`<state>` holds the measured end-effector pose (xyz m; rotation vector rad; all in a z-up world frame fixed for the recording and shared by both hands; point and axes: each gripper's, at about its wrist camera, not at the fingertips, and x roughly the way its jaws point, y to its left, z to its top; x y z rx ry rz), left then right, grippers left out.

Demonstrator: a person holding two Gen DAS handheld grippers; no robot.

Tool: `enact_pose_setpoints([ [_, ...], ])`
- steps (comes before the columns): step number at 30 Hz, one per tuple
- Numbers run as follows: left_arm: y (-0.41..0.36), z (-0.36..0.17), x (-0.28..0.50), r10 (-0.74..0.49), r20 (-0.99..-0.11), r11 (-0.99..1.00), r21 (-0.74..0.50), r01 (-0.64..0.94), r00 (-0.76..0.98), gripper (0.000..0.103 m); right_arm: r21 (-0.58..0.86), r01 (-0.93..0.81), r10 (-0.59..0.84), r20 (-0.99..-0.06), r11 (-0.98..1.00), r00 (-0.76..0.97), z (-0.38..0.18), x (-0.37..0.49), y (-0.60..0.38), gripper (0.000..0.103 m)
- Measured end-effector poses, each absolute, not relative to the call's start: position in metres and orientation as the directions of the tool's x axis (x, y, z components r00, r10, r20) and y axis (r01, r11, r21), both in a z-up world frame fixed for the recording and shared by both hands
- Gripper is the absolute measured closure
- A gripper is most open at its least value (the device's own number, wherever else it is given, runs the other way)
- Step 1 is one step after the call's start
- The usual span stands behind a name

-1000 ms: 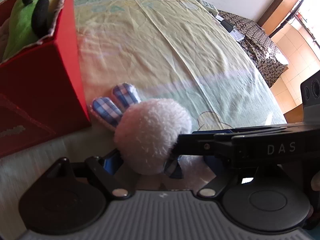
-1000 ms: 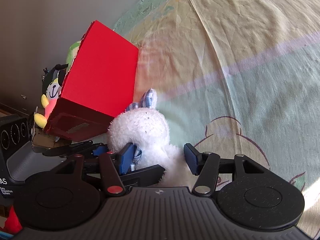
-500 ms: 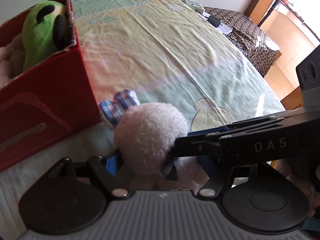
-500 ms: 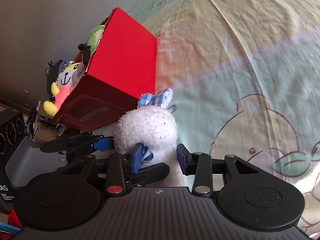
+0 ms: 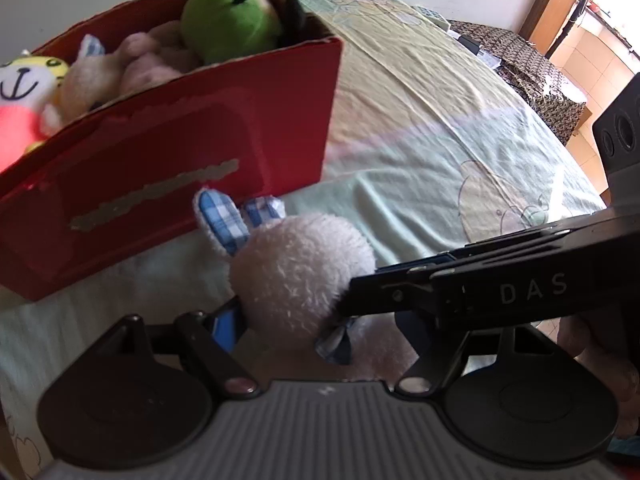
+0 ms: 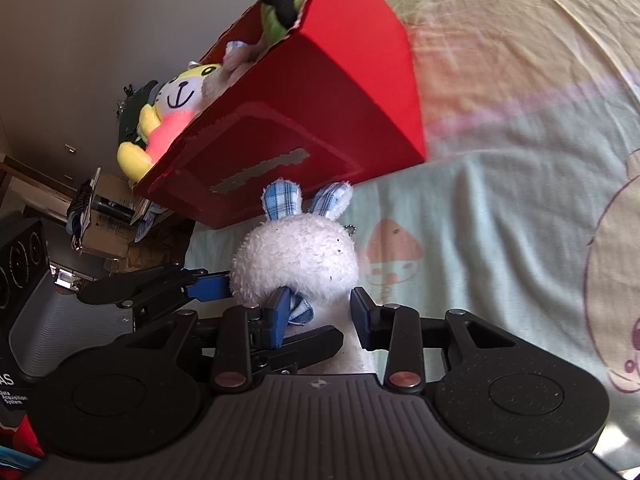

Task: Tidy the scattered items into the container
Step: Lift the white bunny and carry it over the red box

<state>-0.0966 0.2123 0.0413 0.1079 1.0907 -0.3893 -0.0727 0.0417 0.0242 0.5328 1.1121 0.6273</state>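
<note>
Jaws of both my grippers, left (image 5: 316, 320) and right (image 6: 320, 312), pinch the white plush rabbit (image 6: 296, 256) just below the red box (image 6: 320, 92); its checked ears point toward the box's rim above

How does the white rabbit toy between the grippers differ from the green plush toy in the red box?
The white rabbit toy is fluffy white with blue checked ears; the green plush toy is smooth green with black parts. The rabbit is outside the red box, held between both grippers; the green toy sits inside it, at one end, touched by no gripper. Both are soft toys.
</note>
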Motion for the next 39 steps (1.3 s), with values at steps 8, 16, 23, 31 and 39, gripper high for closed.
enact_pose_setpoints([
  [8,0.267,0.053,-0.112,-0.198,-0.863,0.958,-0.069,0.28,0.465,0.025,0.668,-0.306,0.734,-0.624,0.679,0.267,0.038,-0.069,0.095,0.066],
  [16,0.307,0.065,-0.125,-0.174,-0.838,0.976,-0.076,0.206,0.517,0.025,0.655,-0.382,0.754,-0.614,0.652,0.234,0.052,-0.071,0.132,0.066],
  [23,0.333,0.081,-0.131,-0.133,-0.819,0.987,-0.057,0.15,0.558,0.025,0.656,-0.439,0.78,-0.589,0.614,0.211,0.067,-0.068,0.156,0.066],
  [31,0.355,0.114,-0.136,-0.091,-0.767,0.993,-0.02,0.118,0.636,0.025,0.654,-0.5,0.817,-0.52,0.568,0.247,0.101,-0.066,0.174,0.065],
  [39,0.362,0.15,-0.13,-0.08,-0.698,0.994,-0.004,0.108,0.711,0.026,0.647,-0.543,0.844,-0.445,0.535,0.3,0.133,-0.054,0.177,0.065],
])
